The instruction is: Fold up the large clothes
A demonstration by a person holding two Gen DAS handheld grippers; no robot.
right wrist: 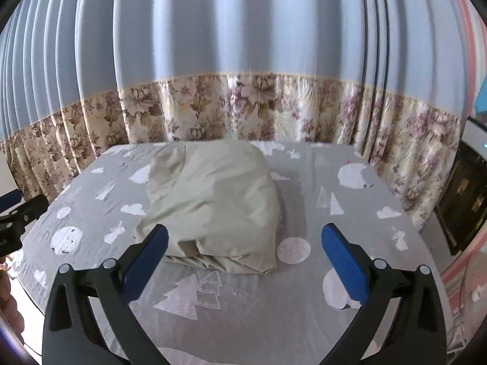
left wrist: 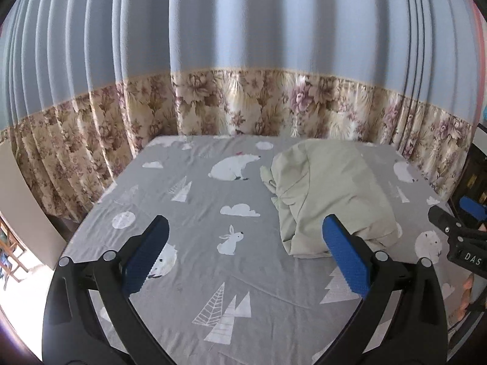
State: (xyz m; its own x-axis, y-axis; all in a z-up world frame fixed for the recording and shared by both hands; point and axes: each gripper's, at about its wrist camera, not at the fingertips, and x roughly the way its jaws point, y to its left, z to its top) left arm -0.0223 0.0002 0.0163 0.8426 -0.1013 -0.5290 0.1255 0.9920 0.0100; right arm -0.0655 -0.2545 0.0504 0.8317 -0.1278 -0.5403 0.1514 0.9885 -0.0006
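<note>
1. One pale green garment, folded into a bundle, lies on the bed.
2. One bed, under a single grey sheet printed with white animals, trees and clouds.
3. Two grippers: the left gripper and the right gripper, each with two blue-padded jaws held wide apart and empty.
4. One curtain behind the bed, blue above and floral below.
</note>
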